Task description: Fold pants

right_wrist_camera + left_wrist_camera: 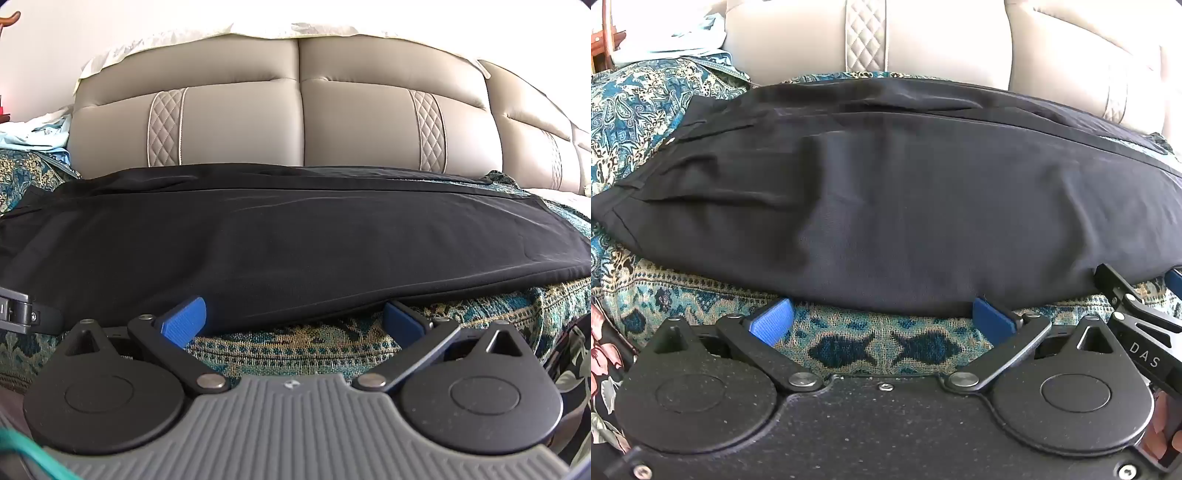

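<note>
black pants [905,206] laid flat across patterned teal bedspread [882,349], filling centre from 9 to 3 o'clock, waistband end toward 9. beige padded headboard [295,110] behind at 12. left gripper [882,323] at 6, jaws spread wide, nothing held, blue pads [772,319] at near hem edge. right gripper [293,321] same: wide open, empty, pads by the hem.

black cloth pants [905,192] on a teal-and-cream paisley woven bedspread [886,347]; far behind, a beige quilted leather headboard [295,122].
</note>
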{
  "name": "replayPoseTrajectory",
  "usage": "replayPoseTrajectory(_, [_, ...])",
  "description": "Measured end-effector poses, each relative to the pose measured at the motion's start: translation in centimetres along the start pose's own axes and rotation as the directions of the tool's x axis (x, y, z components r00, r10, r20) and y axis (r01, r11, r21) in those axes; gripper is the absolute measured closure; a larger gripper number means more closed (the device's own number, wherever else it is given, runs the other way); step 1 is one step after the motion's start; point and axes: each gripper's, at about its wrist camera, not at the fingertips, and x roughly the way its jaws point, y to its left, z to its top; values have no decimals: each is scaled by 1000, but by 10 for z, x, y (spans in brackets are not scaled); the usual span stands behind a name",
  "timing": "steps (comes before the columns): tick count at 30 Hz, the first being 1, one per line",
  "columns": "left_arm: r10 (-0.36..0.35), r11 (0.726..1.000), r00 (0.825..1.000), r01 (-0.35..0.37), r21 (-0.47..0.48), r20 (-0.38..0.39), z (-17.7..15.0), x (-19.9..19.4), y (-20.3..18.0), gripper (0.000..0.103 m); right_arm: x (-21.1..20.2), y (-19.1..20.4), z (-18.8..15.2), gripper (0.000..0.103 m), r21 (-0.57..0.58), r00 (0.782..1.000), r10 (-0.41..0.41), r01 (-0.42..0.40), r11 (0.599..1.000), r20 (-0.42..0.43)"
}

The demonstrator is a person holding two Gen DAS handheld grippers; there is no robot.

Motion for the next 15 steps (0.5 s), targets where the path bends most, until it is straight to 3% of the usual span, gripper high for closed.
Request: replayPoseTrajectory(15, [4,1000,1000,-4,4,-5,0,0,0,0,0,0,0,0,-2,1000,0,0,1000,-1])
